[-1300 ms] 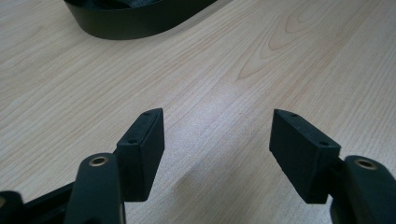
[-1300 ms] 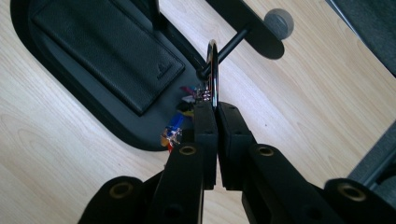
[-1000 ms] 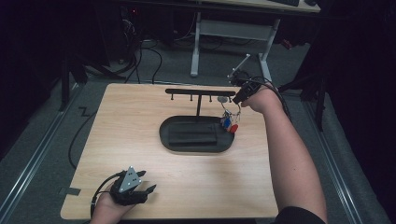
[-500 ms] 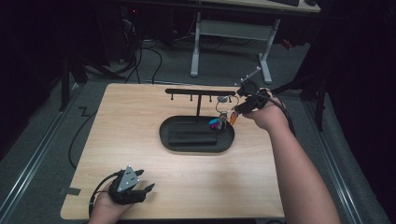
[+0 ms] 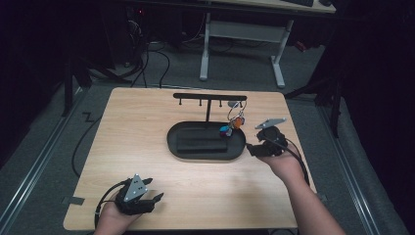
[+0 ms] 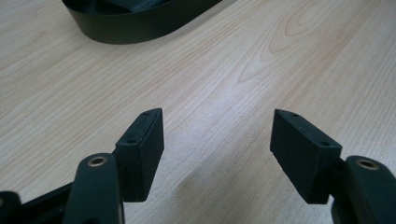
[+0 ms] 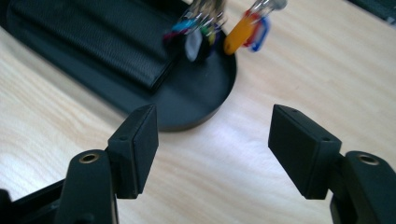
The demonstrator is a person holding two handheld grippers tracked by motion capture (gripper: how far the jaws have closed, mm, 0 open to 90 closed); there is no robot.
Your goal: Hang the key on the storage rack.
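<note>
A bunch of keys (image 5: 234,122) with coloured tags hangs from a hook at the right end of the black rack (image 5: 209,97). The rack stands in an oval black tray (image 5: 173,142). My right gripper (image 5: 254,141) sits low just right of the tray, pointing at it. Its jaws have just been opening and nothing is between them. In the right gripper view (image 7: 212,140) the keys (image 7: 219,32) dangle ahead over the tray's end (image 7: 196,102), apart from the jaws. My left gripper (image 5: 153,190) rests open at the table's front left, over bare wood (image 6: 217,140).
A flat black pad (image 5: 200,139) lies inside the tray. The wooden table (image 5: 122,127) stands on a grey floor, with cables to the left and a white desk frame (image 5: 240,29) behind it.
My right gripper has left the rack's right end, come back toward the person and down beside the tray, jaws wider. The keys stay hanging on the hook. The left gripper has not moved.
</note>
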